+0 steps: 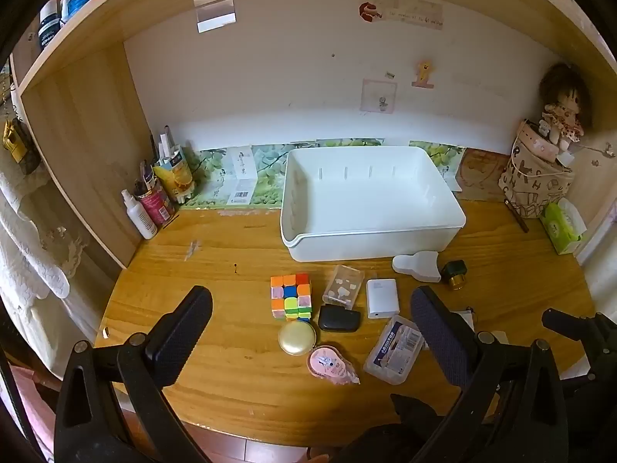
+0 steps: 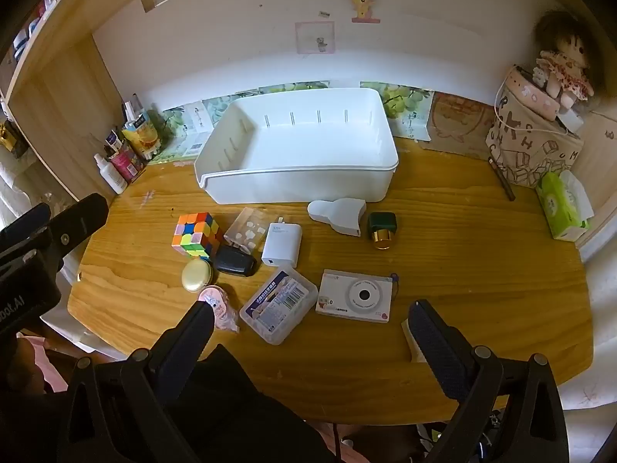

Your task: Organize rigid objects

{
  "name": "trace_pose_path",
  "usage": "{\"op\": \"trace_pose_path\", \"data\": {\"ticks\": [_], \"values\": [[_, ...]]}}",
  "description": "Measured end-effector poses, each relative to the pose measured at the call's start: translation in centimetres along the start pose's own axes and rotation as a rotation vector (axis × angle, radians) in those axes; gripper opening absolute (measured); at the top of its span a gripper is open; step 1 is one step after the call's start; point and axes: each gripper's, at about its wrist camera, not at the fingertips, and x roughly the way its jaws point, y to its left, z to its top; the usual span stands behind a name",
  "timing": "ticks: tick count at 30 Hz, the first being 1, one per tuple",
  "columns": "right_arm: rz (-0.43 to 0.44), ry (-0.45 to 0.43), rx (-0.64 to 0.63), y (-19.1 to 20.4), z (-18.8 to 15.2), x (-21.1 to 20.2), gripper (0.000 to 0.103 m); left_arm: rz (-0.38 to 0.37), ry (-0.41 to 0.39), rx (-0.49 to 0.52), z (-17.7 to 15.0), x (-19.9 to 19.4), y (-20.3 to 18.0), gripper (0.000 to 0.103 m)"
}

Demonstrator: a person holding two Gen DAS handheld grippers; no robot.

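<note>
We hold the left gripper (image 1: 308,332) and right gripper (image 2: 310,332) spread wide, grasping nothing. We start with the near toy camera (image 2: 354,295), then lift it clear into the far white bin (image 2: 304,142).

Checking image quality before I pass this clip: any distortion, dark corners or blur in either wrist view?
Left wrist view: strong fisheye bowing of the shelf edge, black corners, and the white bin and puzzle cube sharp. Right wrist view: same curvature and dark corners, a dim foreground, and the toy camera label only partly readable.
</note>
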Motion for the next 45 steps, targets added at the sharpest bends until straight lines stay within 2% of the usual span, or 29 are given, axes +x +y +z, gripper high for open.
{"op": "trace_pose_path", "data": {"ticks": [9, 10, 14, 21, 29, 37, 45], "values": [[-0.005, 0.004, 0.002, 0.7, 0.0, 0.0, 0.101, -0.05, -0.002, 0.003, 0.0, 0.3, 0.4, 0.102], [-0.007, 0.005, 0.003, 0.8, -0.1, 0.0, 0.101, -0.072, -0.007, 0.008, 1.0, 0.5, 0.5, 0.102], [-0.02, 0.004, 0.002, 0.9, -0.5, -0.3, 0.101, -0.089, 0.007, 0.017, 1.1, 1.1, 0.5, 0.102], [-0.068, 0.0, 0.028, 3.0, -1.7, -0.2, 0.099, -0.166, 0.017, 0.075, -0.1, 1.0, 1.0, 0.102], [-0.112, 0.017, 0.104, 3.3, -3.8, -0.4, 0.099, -0.241, 0.06, 0.161, -0.9, 1.4, 0.4, 0.102], [-0.141, 0.057, 0.163, 2.1, -5.2, 0.0, 0.099, -0.275, 0.127, 0.175, -0.9, 2.5, -1.0, 0.102], [-0.117, 0.15, 0.219, -2.4, -5.5, 1.5, 0.099, -0.283, 0.3, 0.149, -1.6, 5.3, -3.8, 0.102]]}}
